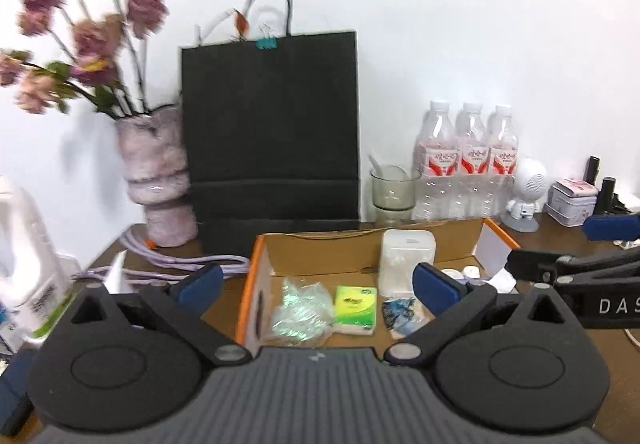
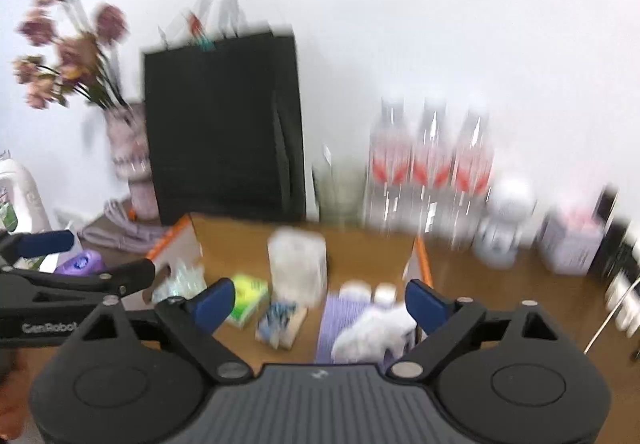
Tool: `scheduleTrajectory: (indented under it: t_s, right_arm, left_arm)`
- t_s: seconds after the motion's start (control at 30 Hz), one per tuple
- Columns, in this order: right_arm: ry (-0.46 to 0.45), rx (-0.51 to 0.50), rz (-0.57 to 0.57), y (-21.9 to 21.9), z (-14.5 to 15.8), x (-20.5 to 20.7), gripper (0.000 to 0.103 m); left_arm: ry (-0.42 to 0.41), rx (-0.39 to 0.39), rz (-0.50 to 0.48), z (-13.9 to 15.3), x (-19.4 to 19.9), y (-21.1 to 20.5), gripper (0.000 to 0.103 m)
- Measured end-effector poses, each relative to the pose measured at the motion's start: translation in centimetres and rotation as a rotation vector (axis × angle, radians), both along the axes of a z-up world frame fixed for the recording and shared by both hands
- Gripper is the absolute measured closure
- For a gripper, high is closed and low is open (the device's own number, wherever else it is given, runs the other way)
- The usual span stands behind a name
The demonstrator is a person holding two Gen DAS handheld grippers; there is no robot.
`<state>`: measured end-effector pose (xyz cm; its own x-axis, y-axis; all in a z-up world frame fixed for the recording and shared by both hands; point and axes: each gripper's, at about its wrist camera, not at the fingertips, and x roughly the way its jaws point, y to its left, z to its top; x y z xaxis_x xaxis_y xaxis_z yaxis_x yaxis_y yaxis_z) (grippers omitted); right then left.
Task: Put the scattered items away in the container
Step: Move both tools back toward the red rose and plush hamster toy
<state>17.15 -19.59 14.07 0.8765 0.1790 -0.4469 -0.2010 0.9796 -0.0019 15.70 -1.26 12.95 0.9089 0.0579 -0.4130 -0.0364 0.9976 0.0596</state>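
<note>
- While both the left gripper [image 1: 318, 286] and right gripper [image 2: 320, 304] hang spread wide and empty over the cardboard box [image 1: 452, 238], the tissue pack [image 1: 355, 304] lies inside.
- Best next: seek stragglers, perhaps the purple thing [image 2: 80, 262] left of the box.
- Cluttered wooden table [image 1: 560, 230], white wall [image 1: 440, 24].

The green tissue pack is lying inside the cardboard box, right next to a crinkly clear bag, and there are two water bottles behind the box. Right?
Nearly. The left wrist view shows three water bottles behind the cardboard box, not two.
</note>
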Motion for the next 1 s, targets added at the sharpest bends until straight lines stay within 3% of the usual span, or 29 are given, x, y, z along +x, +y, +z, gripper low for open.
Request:
scheduleTrajectory:
  t_s: [0.1, 0.27, 0.5, 0.67, 0.8, 1.0]
  right_arm:
    - [-0.029, 0.037, -0.001, -0.1, -0.1, -1.8, 0.011]
    - [-0.055, 0.072, -0.02, -0.3, -0.5, -6.1, 0.011]
    - [-0.049, 0.105, -0.005, -0.7, -5.0, -18.4, 0.011]
    - [-0.038, 0.135, 0.054, -1.1, -8.8, -26.6, 0.01]
    - [-0.035, 0.124, 0.057, -1.5, -9.9, -29.7, 0.01]
    - [-0.05, 0.137, 0.052, -1.6, -9.7, -30.0, 0.01]
  left_arm:
    - [-0.009, -0.037, 0.005, 0.0, -1.7, 0.4, 0.0]
    - [-0.068, -0.016, 0.03, -0.6, -7.2, 0.7, 0.0]
    - [-0.11, -0.079, 0.006, -4.7, -19.3, 0.2, 0.0]
    - [-0.088, -0.058, -0.013, -8.8, -26.9, -1.6, 0.0]
    - [-0.089, -0.042, -0.012, -9.6, -29.0, -2.4, 0.0]
    - [-0.094, -0.043, -0.016, -9.3, -28.4, -2.3, 0.0]
